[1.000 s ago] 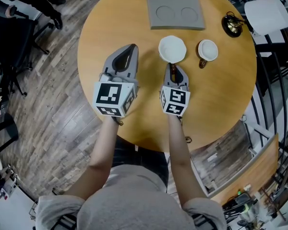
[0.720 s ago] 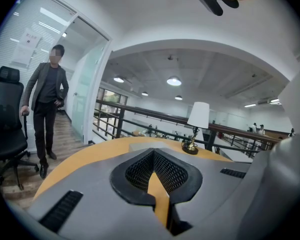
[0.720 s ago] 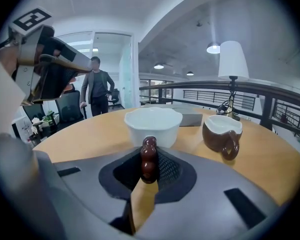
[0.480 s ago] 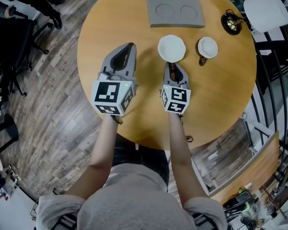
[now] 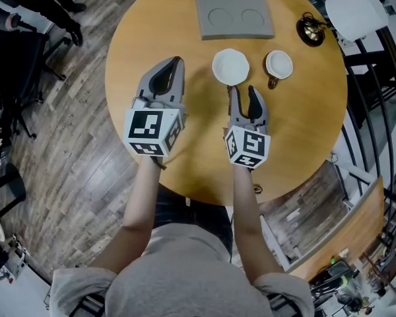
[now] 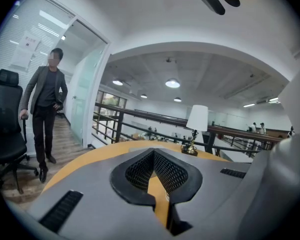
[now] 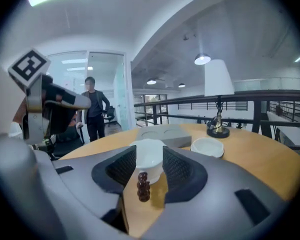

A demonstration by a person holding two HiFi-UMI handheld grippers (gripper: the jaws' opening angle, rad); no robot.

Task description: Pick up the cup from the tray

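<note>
1. The tray (image 5: pixel 234 15), grey with two round hollows, lies at the far edge of the round wooden table (image 5: pixel 297 131).
2. The cup (image 5: pixel 230 67), white and upright, stands on the bare wood near the table's middle. It is just on the near side of the tray's near edge and does not touch the tray.
3. The right gripper (image 5: pixel 242 91) points at the cup. Its jaws are spread and have just been opening.
4. The cup's dark beaded handle (image 7: pixel 143 185) stands in the gap between them, with neither pad pressing on it.
5. The left gripper (image 5: pixel 177 65) hangs over the table's left part, well apart from the cup. Its jaws are pressed together with nothing between them.
6. A second cup (image 5: pixel 278 65), also white, stands just right of the first, towards the table's right edge.
7. A lamp (image 5: pixel 310 30) stands at the far right edge.
8. In the left gripper view, a person (image 6: pixel 47 109) stands on the floor beyond the table, one hand on an office chair (image 6: pixel 5 119).
</note>
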